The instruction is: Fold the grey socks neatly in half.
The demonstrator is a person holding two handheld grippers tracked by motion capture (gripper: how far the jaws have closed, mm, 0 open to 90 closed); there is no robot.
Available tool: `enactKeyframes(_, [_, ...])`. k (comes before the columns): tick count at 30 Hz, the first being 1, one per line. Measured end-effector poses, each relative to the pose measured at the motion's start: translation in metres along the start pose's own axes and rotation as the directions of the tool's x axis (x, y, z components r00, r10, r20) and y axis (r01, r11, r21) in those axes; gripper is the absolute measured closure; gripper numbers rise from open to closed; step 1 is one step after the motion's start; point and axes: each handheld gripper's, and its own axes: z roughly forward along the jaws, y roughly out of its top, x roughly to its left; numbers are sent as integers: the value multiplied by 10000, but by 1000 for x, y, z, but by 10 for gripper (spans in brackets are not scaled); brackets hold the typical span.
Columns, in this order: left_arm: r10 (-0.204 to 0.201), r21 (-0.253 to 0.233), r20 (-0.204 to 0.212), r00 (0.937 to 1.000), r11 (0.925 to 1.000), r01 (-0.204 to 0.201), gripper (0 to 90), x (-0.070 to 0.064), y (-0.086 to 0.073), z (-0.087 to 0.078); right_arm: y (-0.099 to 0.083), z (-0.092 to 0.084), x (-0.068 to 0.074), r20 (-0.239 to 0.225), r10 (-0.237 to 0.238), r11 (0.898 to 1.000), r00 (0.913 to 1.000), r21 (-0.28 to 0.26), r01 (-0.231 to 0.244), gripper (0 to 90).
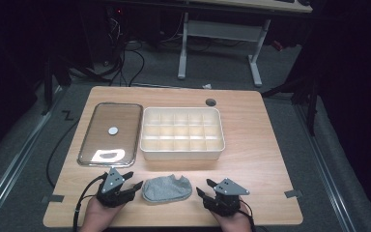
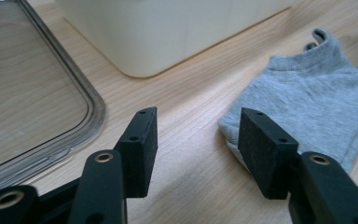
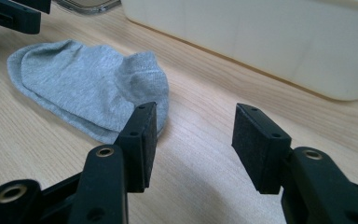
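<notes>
Grey sock lies flat on the table, close to the near edge and roughly midway along it, folded over on itself. It sits between the two tools, touching neither.

Left tool: near the table's near-left corner, held in the person's left hand, jaws pointing toward the sock. Jaws spread, nothing between them. In the left gripper view the left tool has bare wood between its pads; the sock lies just past the right-hand pad, its cuff end turned away.

Right tool: near edge, right of the sock, held in the person's right hand. Jaws spread, nothing between them. In the right gripper view the right tool frames bare table; the sock lies behind and beside the left-hand pad, apart from it.

White divided box stands at mid-table, beyond the sock, compartments empty as far as can be seen. Clear lid lies flat just beside the box toward the left edge, a small round white piece at its middle.
</notes>
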Motion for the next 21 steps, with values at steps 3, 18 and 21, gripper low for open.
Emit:
enactKeyframes(3, [32,36,52,10000,10000,-32,475,-3,1,1,1,1,2,-94,-37,10000,9999,-33,37,519])
enactKeyframes(18, [259,-236,806,9964,9994,-241,465,-36,13,8,13,24,13,72,256,9963,9996,818,-261,543])
enactKeyframes(21, [423,-95,953,9946,9991,-416,489,-42,15,12,15,26,15,-59,370,9957,9993,856,-364,563])
